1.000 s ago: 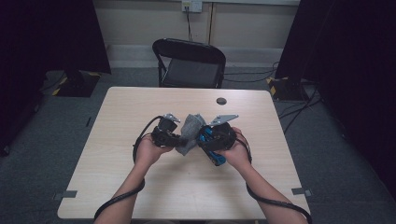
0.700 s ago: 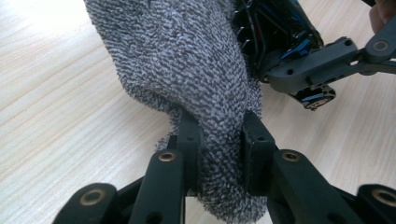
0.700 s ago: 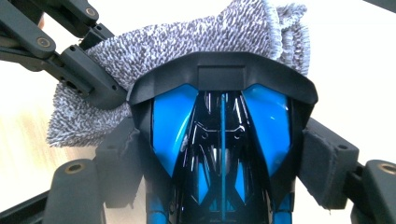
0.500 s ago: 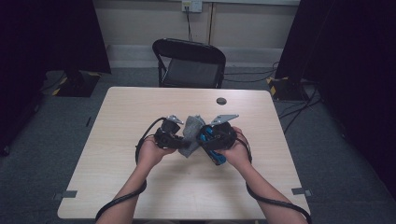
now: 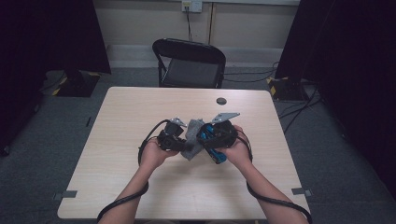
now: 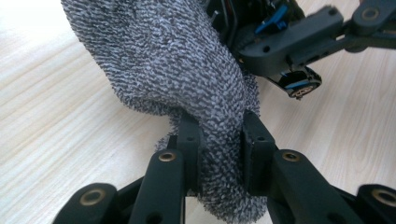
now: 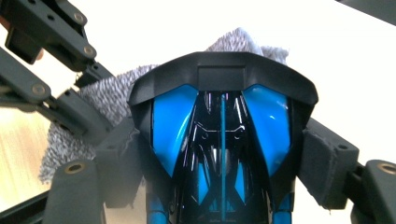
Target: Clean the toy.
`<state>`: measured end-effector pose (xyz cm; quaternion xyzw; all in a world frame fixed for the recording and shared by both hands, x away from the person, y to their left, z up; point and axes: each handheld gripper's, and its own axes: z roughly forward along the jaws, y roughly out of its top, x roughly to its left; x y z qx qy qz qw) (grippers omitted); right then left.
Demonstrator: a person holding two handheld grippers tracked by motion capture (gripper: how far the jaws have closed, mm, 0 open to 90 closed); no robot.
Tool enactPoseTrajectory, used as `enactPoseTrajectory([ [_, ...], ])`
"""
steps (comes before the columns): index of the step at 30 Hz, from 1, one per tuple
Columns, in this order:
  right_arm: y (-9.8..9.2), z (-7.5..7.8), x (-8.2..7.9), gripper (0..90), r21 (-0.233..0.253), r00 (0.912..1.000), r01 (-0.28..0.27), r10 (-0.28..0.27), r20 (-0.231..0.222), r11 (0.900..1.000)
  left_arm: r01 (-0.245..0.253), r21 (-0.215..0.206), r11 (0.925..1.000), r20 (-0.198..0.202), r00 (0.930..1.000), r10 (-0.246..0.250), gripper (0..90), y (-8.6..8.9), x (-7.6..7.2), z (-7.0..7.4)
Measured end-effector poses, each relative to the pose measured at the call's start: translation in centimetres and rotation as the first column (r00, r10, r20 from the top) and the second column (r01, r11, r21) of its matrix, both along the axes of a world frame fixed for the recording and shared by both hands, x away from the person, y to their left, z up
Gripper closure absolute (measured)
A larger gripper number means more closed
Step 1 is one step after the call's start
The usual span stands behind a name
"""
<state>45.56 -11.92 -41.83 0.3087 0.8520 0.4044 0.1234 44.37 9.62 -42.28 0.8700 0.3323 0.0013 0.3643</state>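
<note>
At the middle of the table, in the high view, my left gripper [image 5: 183, 140] and right gripper [image 5: 208, 138] meet tip to tip. A grey knitted cloth [image 5: 192, 141] hangs between them. In the left gripper view my left gripper [image 6: 218, 140] is shut on a fold of the cloth [image 6: 173, 65], which presses against the other gripper [image 6: 299, 37]. My right gripper [image 7: 222, 149] is shut on a glossy black and blue shell-shaped object [image 7: 222, 130], held by its sides. The cloth [image 7: 105, 100] lies behind that object, with the left gripper's arms [image 7: 56, 88] at the left.
The light wooden table [image 5: 140, 186] has a small dark round disc [image 5: 221, 101] near its far edge. A black folding chair [image 5: 189, 60] stands behind the table. Cables trail from both grippers toward the front edge.
My left gripper, with the cloth, has edged slightly to the right toward the right gripper. The right gripper and its object have hardly moved.
</note>
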Motion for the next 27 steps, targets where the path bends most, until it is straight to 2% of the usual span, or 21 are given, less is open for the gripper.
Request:
enactPoseTrajectory([
  [11,0.3,0.1,0.1,25.7,0.002,1.0,0.007,-0.007,0.003,1.0,0.003,0.0,1.0,-0.011,0.9999,-0.003,73.6,-0.5,-0.3,-0.5],
  [19,0.5,0.6,0.3,25.7,0.014,1.0,0.009,-0.009,0.004,1.0,0.031,0.005,0.9995,-0.017,0.9994,-0.031,73.6,-1.3,-0.6,-0.9],
  [27,0.6,0.9,0.7,25.7,0.02,0.9998,0.019,-0.019,0.001,1.0,0.058,0.002,0.9983,-0.028,0.998,-0.058,73.5,-2.5,-1.2,-2.0],
])
